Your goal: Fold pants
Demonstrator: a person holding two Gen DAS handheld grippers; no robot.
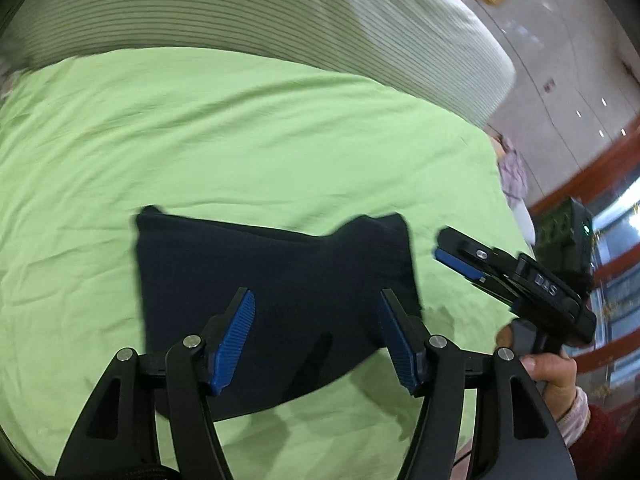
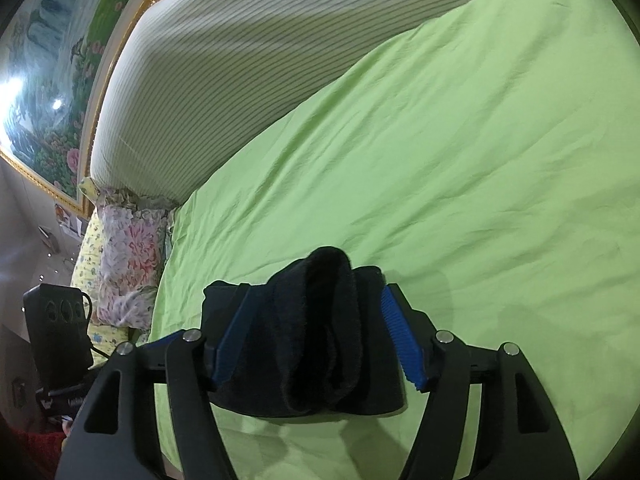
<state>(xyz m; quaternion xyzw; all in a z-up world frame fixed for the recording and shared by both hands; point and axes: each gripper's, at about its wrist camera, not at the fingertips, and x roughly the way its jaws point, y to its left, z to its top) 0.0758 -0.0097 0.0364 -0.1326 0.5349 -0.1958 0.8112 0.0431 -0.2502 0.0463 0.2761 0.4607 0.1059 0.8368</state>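
Dark navy pants (image 1: 276, 292) lie folded into a compact rectangle on the light green bedsheet (image 1: 240, 140). My left gripper (image 1: 316, 332) is open above the folded pants, holding nothing. My right gripper (image 1: 452, 252) shows at the right of the left wrist view, just off the pants' right edge, seen side-on. In the right wrist view the folded pants (image 2: 316, 332) lie between the open jaws of my right gripper (image 2: 312, 340), whose blue pads (image 2: 400, 340) stand apart on either side of the fold end.
A white, green-striped duvet (image 2: 224, 60) is bunched along the far side of the bed. Floral pillows (image 2: 124, 264) lie at the bed's end. A black device with a cable (image 2: 56, 332) sits beside the bed. A framed painting (image 2: 48, 92) hangs on the wall.
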